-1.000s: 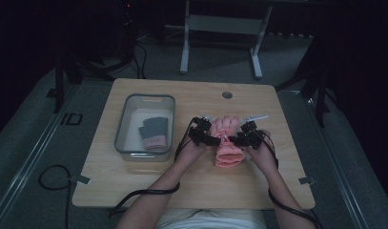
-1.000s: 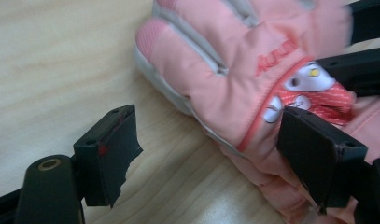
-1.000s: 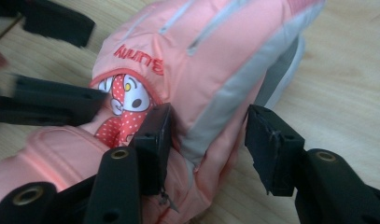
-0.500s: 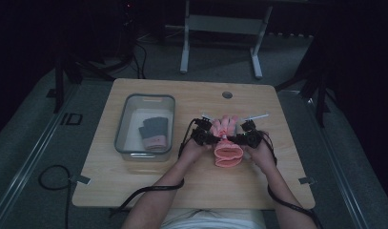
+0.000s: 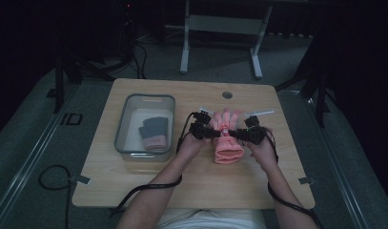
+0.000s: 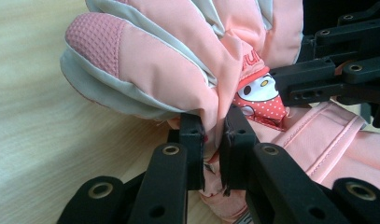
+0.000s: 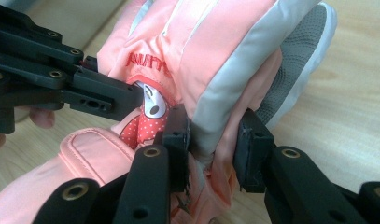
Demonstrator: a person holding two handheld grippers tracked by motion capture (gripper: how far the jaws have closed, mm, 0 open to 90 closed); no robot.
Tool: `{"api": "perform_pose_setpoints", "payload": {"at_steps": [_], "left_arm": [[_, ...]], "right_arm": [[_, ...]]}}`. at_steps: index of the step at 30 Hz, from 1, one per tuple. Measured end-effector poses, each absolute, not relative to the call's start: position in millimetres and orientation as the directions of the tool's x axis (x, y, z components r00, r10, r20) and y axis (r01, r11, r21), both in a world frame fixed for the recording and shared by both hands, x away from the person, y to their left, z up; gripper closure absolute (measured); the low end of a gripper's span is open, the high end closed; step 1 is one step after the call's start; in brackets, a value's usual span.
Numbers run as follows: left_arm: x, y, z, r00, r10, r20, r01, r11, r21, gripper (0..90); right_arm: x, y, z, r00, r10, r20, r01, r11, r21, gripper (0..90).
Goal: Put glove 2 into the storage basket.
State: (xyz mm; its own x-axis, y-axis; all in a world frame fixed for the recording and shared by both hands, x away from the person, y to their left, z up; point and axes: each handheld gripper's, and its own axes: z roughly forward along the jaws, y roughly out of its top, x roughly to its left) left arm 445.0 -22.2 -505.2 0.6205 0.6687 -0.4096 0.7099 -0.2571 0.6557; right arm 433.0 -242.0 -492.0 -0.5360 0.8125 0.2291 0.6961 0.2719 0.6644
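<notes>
A pink and grey padded glove (image 5: 228,143) with a cartoon patch lies on the wooden table (image 5: 182,181), fingers pointing away from the person. My left gripper (image 5: 214,134) is shut on a fold of fabric at the glove's (image 6: 155,70) left edge, its jaws (image 6: 212,128) almost touching. My right gripper (image 5: 234,133) grips the opposite edge. Its jaws (image 7: 215,135) have just been closing and now press on a thick fold of the glove (image 7: 215,51). The two grippers face each other across the glove.
A clear plastic bin (image 5: 146,98) stands at the left of the table with a dark grey glove (image 5: 153,131) inside. A round cable hole (image 5: 227,95) sits near the far edge. Cables trail from both grippers over the near edge.
Both grippers' jaws have closed onto the glove's edges. The left hand has risen slightly, pulling the fabric up with it. The right hand has stayed in place.
</notes>
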Motion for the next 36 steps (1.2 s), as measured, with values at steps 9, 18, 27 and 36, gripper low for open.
{"api": "perform_pose_setpoints", "payload": {"at_steps": [9, 18, 27, 36], "left_arm": [[441, -12, -473, 0.639, 0.673, -0.372, 0.673, -0.255, 0.695, 80.9], [436, 2, -445, 0.648, 0.681, -0.343, 0.645, -0.250, 0.722, 80.8], [432, 24, -424, 0.631, 0.703, -0.328, 0.636, -0.227, 0.737, 80.7], [428, 54, -405, 0.611, 0.726, -0.317, 0.629, -0.202, 0.751, 80.7]], "right_arm": [[430, -234, -463, -0.555, 0.805, 0.209, 0.654, 0.267, 0.708, 69.5], [428, -223, -438, -0.581, 0.788, 0.205, 0.619, 0.263, 0.740, 69.4], [430, -203, -418, -0.612, 0.766, 0.196, 0.589, 0.277, 0.759, 69.4], [435, -175, -399, -0.651, 0.737, 0.180, 0.555, 0.302, 0.775, 69.4]]}}
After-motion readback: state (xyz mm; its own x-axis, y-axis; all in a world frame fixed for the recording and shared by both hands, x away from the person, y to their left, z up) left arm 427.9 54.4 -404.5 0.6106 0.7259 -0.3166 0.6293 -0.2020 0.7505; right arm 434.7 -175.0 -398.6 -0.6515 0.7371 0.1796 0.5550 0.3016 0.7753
